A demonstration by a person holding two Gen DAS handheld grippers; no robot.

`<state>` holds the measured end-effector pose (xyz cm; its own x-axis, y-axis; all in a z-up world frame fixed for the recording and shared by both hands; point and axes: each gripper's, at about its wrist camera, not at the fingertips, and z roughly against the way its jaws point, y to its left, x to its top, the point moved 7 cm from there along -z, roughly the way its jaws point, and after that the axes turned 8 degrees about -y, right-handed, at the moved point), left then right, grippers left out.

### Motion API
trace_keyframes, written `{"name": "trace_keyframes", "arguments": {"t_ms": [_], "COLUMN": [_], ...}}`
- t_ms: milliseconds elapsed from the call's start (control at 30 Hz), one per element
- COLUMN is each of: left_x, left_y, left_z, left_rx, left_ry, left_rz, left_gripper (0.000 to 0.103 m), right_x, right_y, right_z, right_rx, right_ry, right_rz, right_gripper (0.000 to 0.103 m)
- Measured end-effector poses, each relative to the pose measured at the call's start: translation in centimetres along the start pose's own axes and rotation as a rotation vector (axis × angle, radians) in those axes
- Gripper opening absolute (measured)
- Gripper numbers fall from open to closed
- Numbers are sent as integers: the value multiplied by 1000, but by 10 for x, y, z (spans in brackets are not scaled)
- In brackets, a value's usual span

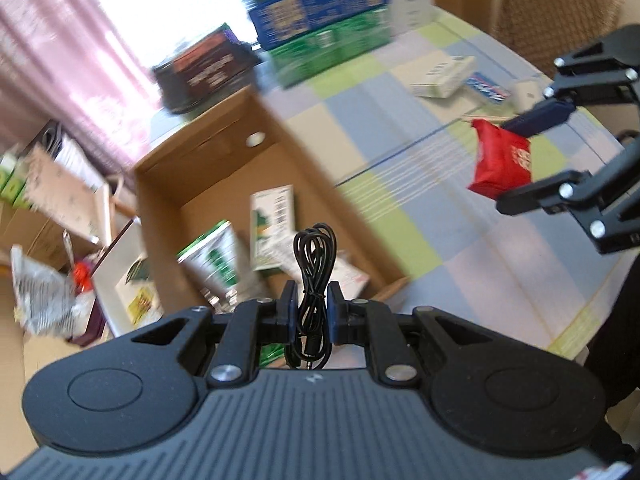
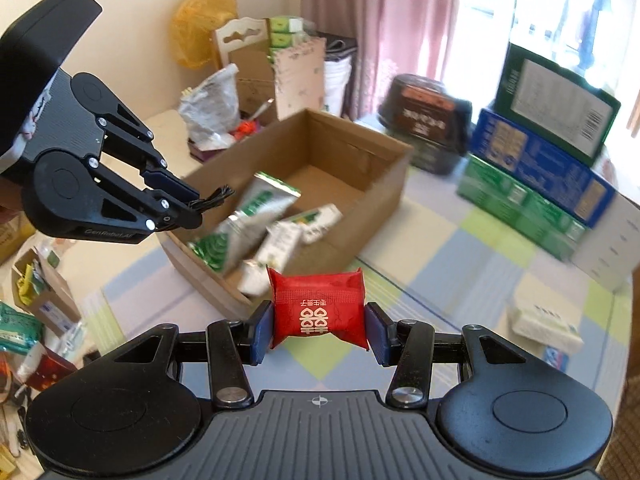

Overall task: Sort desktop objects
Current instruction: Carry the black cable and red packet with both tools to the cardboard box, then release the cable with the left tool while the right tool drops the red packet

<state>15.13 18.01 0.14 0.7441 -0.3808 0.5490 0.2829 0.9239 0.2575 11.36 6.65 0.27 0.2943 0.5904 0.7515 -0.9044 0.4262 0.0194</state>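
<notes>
The left gripper's fingers [image 1: 291, 307] pinch a coiled black cable [image 1: 314, 264] above the open cardboard box [image 1: 224, 160], green-and-white packets [image 1: 272, 232] just beyond them. From the right wrist, fingers [image 2: 262, 332] clamp a red sachet [image 2: 319, 309] over the checked desk [image 2: 460, 280]; only here the stacked cartons [image 2: 536, 168] show sharply.

A coiled black cable bundle [image 1: 314, 276], tied at its middle, stands upright, pinched just above the open brown cardboard box [image 1: 224, 168]. Inside that box lie green-and-white foil packets [image 2: 248, 216], tumbled on their sides. A red plastic sachet with white characters [image 2: 319, 308] is held off the worktop, just beside the box's near corner.
</notes>
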Motion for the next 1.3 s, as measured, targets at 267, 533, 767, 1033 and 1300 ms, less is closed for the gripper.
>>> {"name": "trace_keyframes", "arguments": {"t_ms": [267,533,767,1033,1300], "left_x": [-16,-26,-29,-26,-29], "left_y": [45,61,68,78,88], "left_z": [-7,-25,-42,-59,-77], "left_rx": [38,36,29,13,4], "left_ry": [18,37,50,46,25], "left_rz": [65,92,101,139,188], "left_gripper": [11,11,11,11,29], "right_x": [24,33,36,39,40], "right_y": [24,29,25,20,22], "right_z": [-36,-63,-79,-100,-128], "right_rx": [39,52,57,65,89], "right_ry": [-2,9,16,24,38], "right_rz": [18,19,16,-2,-19], "right_gripper": [46,46,46,46,46]}}
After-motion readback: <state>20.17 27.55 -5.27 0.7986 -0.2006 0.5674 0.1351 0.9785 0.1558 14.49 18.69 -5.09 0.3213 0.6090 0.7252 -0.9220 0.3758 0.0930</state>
